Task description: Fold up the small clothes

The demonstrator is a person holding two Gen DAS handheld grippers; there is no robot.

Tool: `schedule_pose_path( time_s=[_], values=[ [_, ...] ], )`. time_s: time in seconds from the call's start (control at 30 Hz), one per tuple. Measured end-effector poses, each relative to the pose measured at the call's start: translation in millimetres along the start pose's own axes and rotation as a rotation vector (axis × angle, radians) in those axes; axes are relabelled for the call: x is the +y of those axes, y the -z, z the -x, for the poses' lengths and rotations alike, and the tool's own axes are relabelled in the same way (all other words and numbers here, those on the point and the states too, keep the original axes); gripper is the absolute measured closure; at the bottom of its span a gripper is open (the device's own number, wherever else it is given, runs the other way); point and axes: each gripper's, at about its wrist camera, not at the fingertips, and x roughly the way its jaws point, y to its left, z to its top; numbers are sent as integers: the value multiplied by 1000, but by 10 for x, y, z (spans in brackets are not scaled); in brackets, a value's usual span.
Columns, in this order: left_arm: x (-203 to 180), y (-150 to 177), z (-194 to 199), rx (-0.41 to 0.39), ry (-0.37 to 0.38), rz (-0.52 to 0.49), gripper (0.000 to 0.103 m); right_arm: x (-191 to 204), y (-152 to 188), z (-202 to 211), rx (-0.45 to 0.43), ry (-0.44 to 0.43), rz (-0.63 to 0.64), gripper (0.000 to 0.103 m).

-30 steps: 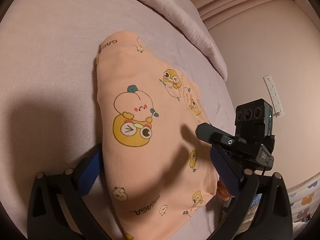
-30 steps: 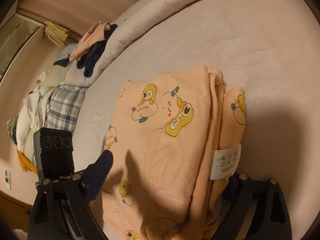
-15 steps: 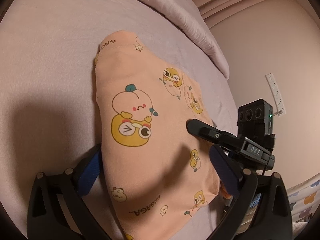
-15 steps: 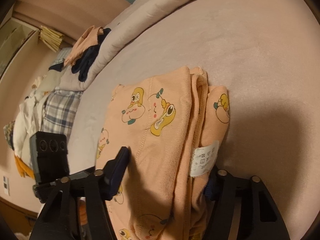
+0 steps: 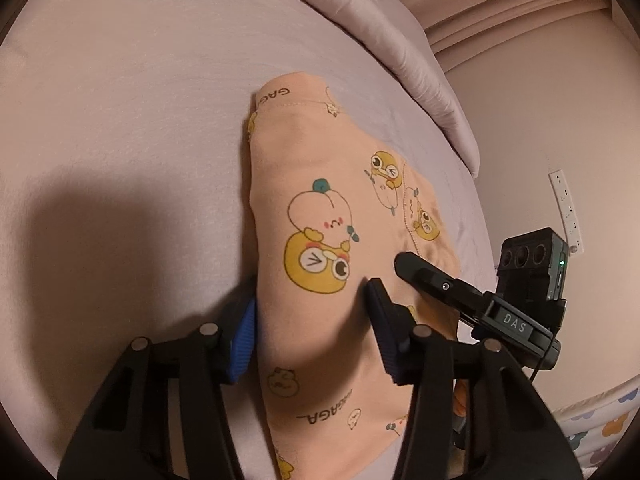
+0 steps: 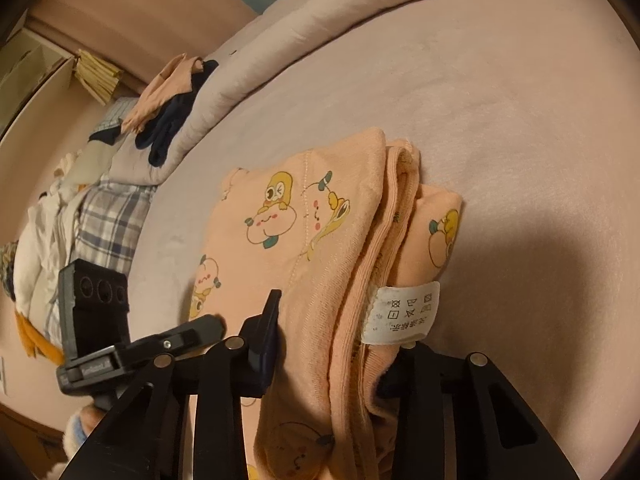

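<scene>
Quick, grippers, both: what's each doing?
Left gripper: closing on the folded peach garment.
Right gripper: closing on the same garment's layered edge.

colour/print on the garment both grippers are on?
Peach-orange garment printed with yellow duck and white peach cartoons; clearest in the left wrist view.

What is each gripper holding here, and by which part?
Both are closing on the folded peach garment: left gripper across one near edge, right gripper over the layered edge by the care label.

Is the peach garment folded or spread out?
Folded. The right wrist view shows the garment with several stacked layers along one edge, the care label sticking out between them.
</scene>
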Motion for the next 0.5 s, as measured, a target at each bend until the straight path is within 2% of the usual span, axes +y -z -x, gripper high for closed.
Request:
schedule_pose_path(
  time_s=[0.07,0.17,0.27,0.5],
  values=[
    [-35,-12,-7,4,-1,-15,55,37,14,8,-6,10,11,67],
    [-47,-12,6,-2,-10,-16,65,94,27,29,-19,15,32,69],
    [-28,0,29,-14,-8,-6,70,153,42,55,-31,17,50,70],
    [-145,38,86,-33,-27,-53,75,307,82,95,-45,1,87,71]
  ],
)
